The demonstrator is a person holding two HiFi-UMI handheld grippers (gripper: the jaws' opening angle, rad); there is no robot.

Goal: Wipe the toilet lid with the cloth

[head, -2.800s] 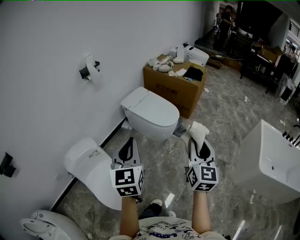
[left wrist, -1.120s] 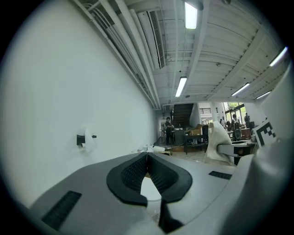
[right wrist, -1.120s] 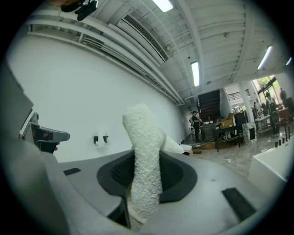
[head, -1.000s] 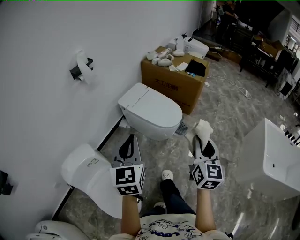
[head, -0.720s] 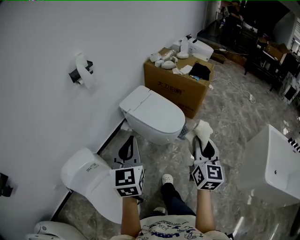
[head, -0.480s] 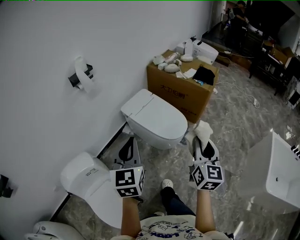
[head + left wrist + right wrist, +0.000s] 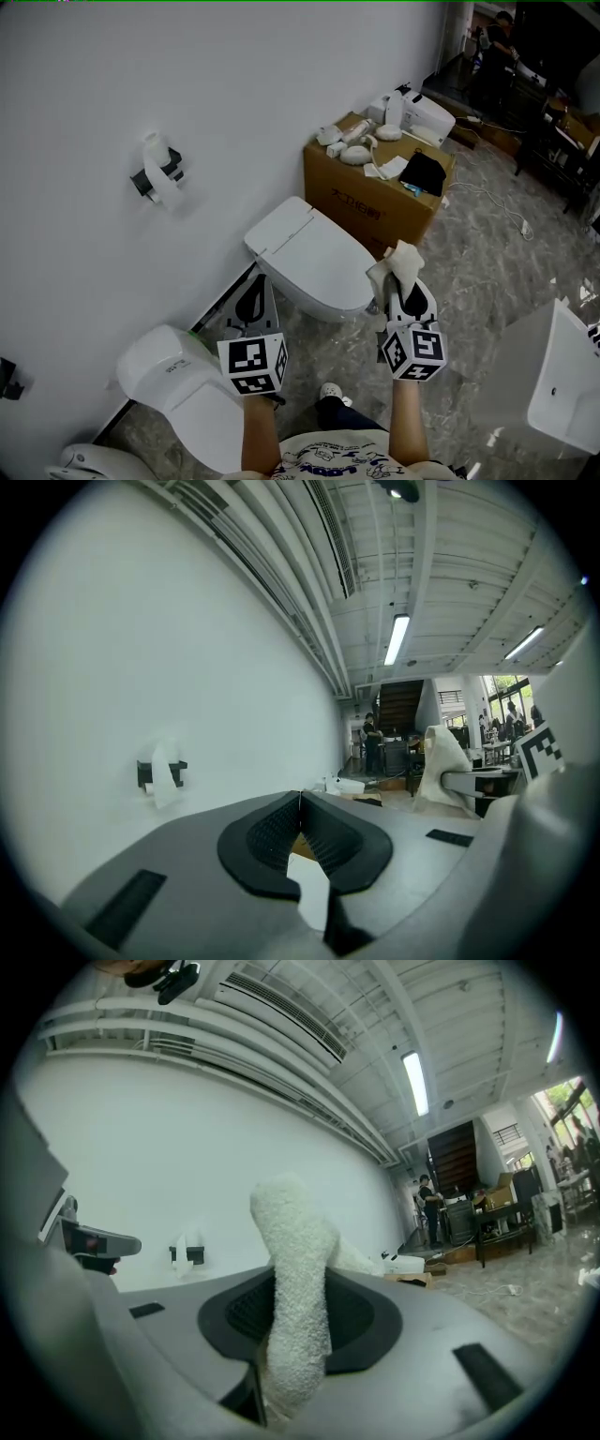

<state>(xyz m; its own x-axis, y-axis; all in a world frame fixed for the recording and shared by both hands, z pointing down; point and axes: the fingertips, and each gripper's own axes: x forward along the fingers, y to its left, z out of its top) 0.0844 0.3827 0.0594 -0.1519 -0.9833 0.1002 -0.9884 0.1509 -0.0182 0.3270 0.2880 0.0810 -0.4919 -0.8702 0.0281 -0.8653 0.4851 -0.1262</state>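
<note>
Now both grippers hover on the near side of the toilet [image 7: 339, 302], and wiping has not begun. The right gripper [image 7: 405, 284] is clamped on a fluffy white cloth [image 7: 396, 261]. The cloth stands up out of the jaws by the toilet's front right rim; whether it touches the rim cannot be told. The left gripper [image 7: 255, 281] has its jaws pressed together on nothing.

The toilet lid [image 7: 305, 251] is closed, smooth and white, with its hinge end toward the wall [image 7: 141, 75]. To wipe well, the cloth likely needs tipping down so its loose end lies flat on the lid. Light, overlapping strokes from hinge to front edge should then cover it.

The marble floor [image 7: 478, 253] right of the toilet looks open. A cardboard box [image 7: 375, 202] stands close beyond the toilet, and a second toilet [image 7: 183, 394] sits left of it, crowding the left gripper.
</note>
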